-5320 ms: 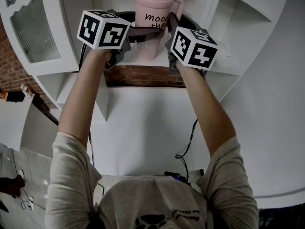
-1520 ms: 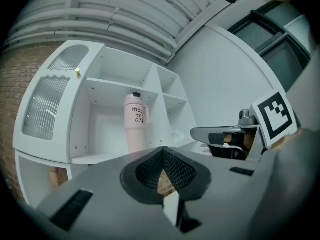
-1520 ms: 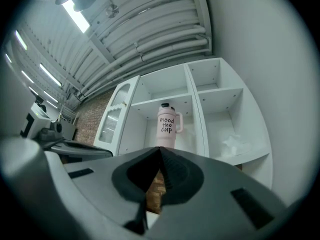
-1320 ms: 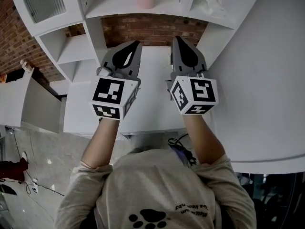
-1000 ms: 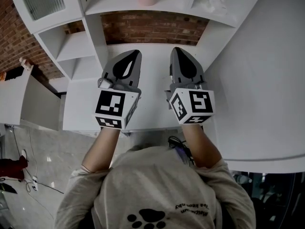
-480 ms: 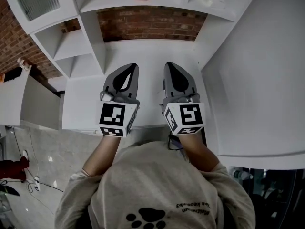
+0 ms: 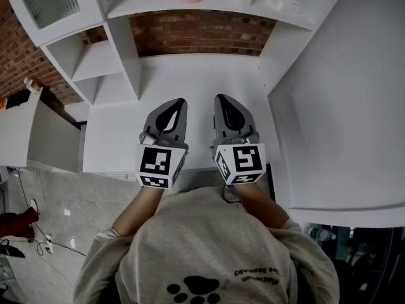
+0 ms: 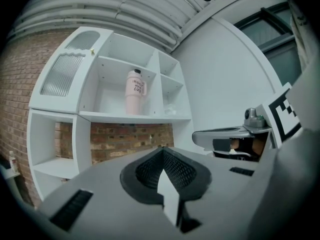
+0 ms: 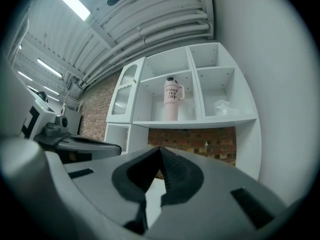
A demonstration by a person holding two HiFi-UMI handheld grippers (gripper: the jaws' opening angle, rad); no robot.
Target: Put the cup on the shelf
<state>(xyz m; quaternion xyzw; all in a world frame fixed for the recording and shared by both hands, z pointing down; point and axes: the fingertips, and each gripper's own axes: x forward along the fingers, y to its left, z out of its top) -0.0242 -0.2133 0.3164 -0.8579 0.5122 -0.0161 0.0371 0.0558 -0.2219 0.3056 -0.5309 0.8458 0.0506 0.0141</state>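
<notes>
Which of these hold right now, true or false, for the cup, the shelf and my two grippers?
1. The cup stands upright on the shelf. True.
2. The left gripper holds the cup. False: its jaws are together on nothing, well below and apart from the cup.
3. The right gripper is open. False: its jaws are closed, with nothing between them.
4. A ribbed-glass door sits left of the cup's compartment. True.

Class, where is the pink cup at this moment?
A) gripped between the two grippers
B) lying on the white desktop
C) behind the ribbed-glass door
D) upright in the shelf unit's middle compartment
D: the pink cup stands upright on the board of the white shelf unit, in its middle compartment.
</notes>
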